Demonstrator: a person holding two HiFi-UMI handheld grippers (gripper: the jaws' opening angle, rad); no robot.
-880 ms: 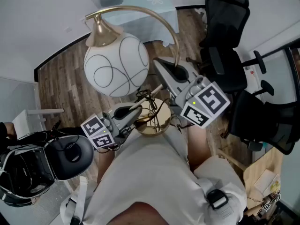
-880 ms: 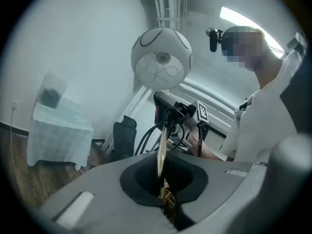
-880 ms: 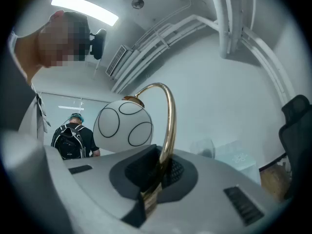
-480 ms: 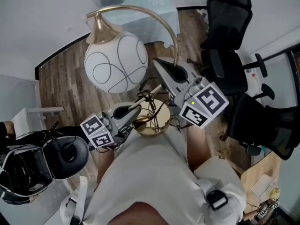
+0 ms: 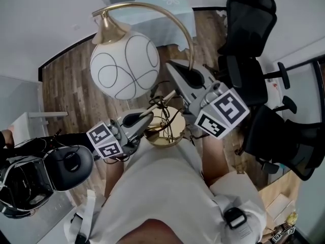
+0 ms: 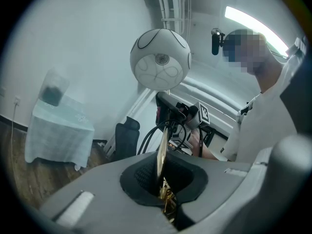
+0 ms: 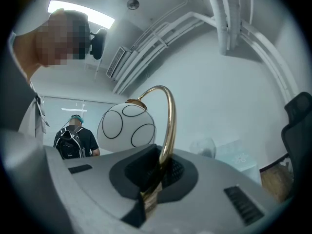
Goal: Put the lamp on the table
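The left gripper (image 5: 148, 118) and right gripper (image 5: 175, 71) are staying clamped on the brass frame of the lamp (image 5: 124, 65), barely shifting it aloft, so the draped table (image 5: 152, 6) at twelve o'clock is still waiting.

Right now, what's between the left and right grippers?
Head view: the gold lamp base and tangled black cord lie between the left gripper and right gripper. Both are shut on the lamp: left on the base rim, right on the stem.

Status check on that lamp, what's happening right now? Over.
Grippers: left gripper shut on the lamp at its gold base, right gripper shut on its curved stem. Lamp in the air, not yet on the cloth-covered table. Office chairs close on the right.
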